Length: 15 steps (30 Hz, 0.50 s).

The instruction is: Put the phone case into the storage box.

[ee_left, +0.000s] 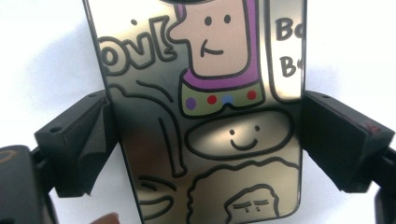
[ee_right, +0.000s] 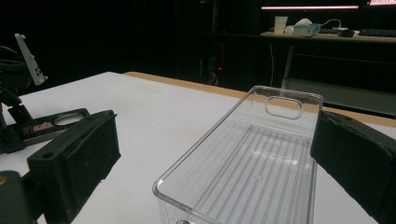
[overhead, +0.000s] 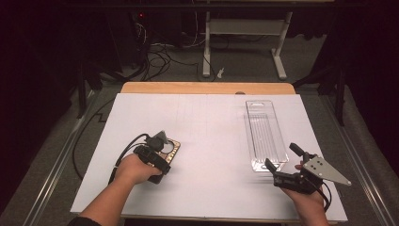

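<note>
The left hand-held gripper (ee_left: pixel 205 140) has its jaws against both long edges of a glossy, cartoon-printed phone case (ee_left: pixel 205 116) lying flat on the white counter (overhead: pixel 211 155). The right hand-held gripper (ee_right: pixel 210 163) stands with jaws apart at the near end of a clear, ribbed plastic tray (ee_right: pixel 252 163), not touching it.

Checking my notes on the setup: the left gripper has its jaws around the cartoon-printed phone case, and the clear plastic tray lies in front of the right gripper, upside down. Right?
Not quite: the clear plastic tray lies open side up, as the right gripper view shows. The left gripper does have its jaws around the cartoon-printed phone case.
</note>
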### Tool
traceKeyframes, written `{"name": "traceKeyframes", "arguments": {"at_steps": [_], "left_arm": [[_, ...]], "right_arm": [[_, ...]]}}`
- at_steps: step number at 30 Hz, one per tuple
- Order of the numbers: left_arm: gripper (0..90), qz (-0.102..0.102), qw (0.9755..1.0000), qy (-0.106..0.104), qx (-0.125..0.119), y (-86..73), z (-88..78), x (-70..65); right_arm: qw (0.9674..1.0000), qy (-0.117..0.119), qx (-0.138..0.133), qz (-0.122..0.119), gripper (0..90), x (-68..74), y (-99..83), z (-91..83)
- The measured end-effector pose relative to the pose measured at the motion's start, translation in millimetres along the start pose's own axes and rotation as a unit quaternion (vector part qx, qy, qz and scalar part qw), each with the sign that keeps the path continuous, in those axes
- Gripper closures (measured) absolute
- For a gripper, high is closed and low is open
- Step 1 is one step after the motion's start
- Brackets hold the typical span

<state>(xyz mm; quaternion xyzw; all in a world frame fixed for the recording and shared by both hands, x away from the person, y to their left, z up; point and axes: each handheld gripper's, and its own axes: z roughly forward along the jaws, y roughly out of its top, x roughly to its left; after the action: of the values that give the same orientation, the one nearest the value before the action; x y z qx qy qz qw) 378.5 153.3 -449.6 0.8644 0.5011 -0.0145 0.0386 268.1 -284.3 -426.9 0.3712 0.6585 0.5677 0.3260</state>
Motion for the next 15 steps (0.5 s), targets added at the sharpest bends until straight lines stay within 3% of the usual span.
{"name": "traceKeyframes", "arguments": {"at_steps": [15], "left_arm": [[11.8, 0.007, 0.9995, -0.008, -0.03, -8.6, -3.0, 2.9]], "right_arm": [[1.0, -0.002, -0.002, 0.004, 1.7, -2.5, -0.6, -1.1]]}}
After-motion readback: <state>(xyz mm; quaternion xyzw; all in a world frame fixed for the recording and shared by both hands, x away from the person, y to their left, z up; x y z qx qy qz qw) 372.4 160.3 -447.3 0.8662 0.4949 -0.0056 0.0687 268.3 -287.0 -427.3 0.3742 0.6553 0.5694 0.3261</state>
